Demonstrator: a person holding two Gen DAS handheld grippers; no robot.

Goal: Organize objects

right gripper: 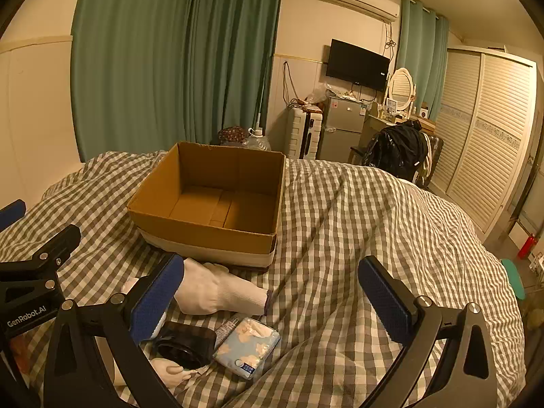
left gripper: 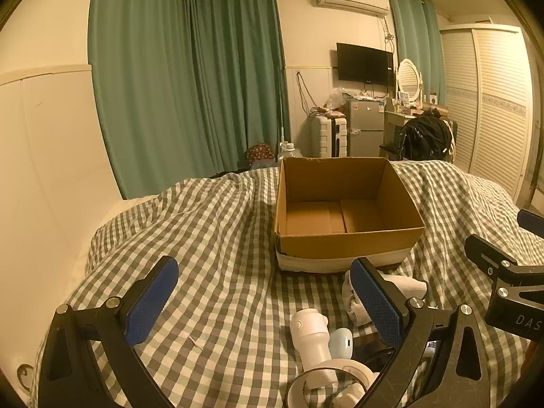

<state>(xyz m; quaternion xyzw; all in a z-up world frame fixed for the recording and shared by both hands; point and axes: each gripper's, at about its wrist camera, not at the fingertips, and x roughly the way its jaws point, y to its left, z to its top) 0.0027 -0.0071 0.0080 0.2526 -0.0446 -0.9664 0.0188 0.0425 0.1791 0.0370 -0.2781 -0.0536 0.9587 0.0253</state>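
An empty cardboard box [left gripper: 346, 238] stands on the checked bedspread [left gripper: 217, 238]; it also shows in the right wrist view [right gripper: 204, 231]. In front of it lie white socks [right gripper: 217, 289], a black tape roll [right gripper: 185, 346], a blue floral tissue pack [right gripper: 246, 346], a white handheld device [left gripper: 311, 336] and a small pale blue gadget [left gripper: 341, 341]. My left gripper [left gripper: 265, 299] is open and empty above the bedspread, left of the items. My right gripper [right gripper: 272, 292] is open and empty over the socks and tissue pack.
Green curtains [left gripper: 187, 78], a suitcase [left gripper: 328, 136], a small fridge [left gripper: 365, 127] and a chair with dark clothes [left gripper: 425, 137] stand beyond the bed. A louvred wardrobe [right gripper: 482, 142] is at the right. A wall [left gripper: 40, 170] borders the bed's left side.
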